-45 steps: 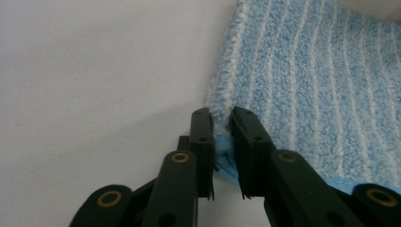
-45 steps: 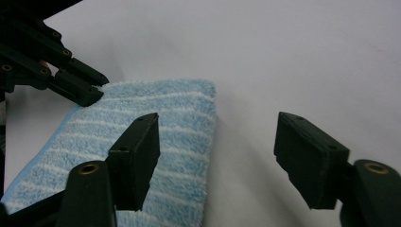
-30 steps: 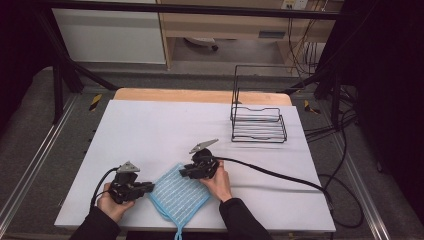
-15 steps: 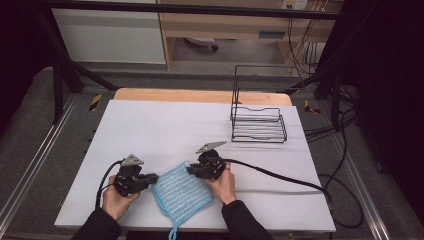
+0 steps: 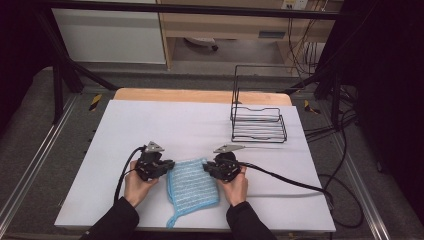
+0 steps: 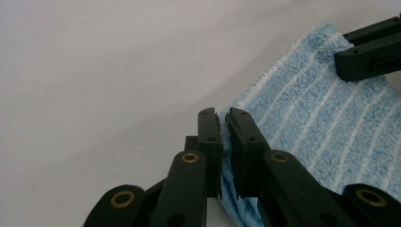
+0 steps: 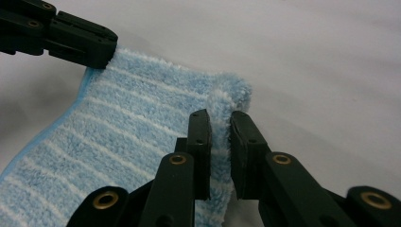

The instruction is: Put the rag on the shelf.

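A light blue striped cloth (image 5: 192,187) lies on the white table cover (image 5: 165,125), its loop tail toward the person. My left gripper (image 5: 171,165) is shut on the cloth's far left corner, and the left gripper view shows the cloth (image 6: 321,123) edge pinched between the left gripper's (image 6: 224,126) jaws. My right gripper (image 5: 206,169) is shut on the far right corner; its jaws have just closed tighter on it. In the right gripper view the fluffy cloth (image 7: 118,137) edge is squeezed between the right gripper's (image 7: 220,125) jaws, with the left gripper (image 7: 111,49) across from it.
A black wire rack (image 5: 257,122) stands at the back right of the table. A black cable (image 5: 290,180) trails from the right gripper across the cover to the right edge. The wooden table edge (image 5: 200,95) runs along the back.
Both hands have moved to the right and a little away from the person, dragging the cloth along. The cloth's far edge now runs straighter between the two grippers.
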`<state>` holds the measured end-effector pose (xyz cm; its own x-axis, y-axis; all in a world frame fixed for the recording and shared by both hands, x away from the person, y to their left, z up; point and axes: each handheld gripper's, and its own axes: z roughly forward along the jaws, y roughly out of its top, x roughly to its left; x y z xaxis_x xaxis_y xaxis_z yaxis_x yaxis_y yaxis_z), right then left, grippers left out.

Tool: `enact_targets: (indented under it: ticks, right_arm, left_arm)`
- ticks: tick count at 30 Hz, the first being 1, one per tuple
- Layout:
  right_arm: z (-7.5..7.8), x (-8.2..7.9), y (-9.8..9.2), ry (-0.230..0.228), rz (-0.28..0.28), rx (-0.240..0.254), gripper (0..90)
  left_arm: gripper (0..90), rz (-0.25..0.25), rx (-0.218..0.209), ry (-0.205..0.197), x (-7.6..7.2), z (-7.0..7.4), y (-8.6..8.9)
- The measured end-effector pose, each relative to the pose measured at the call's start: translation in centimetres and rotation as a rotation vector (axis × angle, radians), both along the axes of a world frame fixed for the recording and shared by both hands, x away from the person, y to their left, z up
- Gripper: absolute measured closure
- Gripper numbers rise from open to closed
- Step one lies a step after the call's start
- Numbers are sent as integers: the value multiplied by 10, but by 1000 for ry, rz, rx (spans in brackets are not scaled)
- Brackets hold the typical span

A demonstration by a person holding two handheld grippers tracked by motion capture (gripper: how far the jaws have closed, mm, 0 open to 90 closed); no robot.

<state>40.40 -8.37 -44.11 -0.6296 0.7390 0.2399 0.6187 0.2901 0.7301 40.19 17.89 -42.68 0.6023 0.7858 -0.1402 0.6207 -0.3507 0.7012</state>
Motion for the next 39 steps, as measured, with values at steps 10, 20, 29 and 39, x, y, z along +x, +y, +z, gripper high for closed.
enact_targets:
  ticks: [10,20,29,39]
  right_arm:
    - [-3,-7,-27,6,-103,10,799]
    - [-9,-5,-37,-10,-110,1,766]
    - [-6,-5,-42,-29,-86,3,636]
    - [10,13,-53,-38,-38,31,505]
  left_arm:
    - [837,11,-38,-5,19,-6,-34]
    - [648,29,-88,10,26,-8,-33]
    - [529,26,-62,75,23,-15,-29]
    - [628,12,-69,111,26,-19,-29]
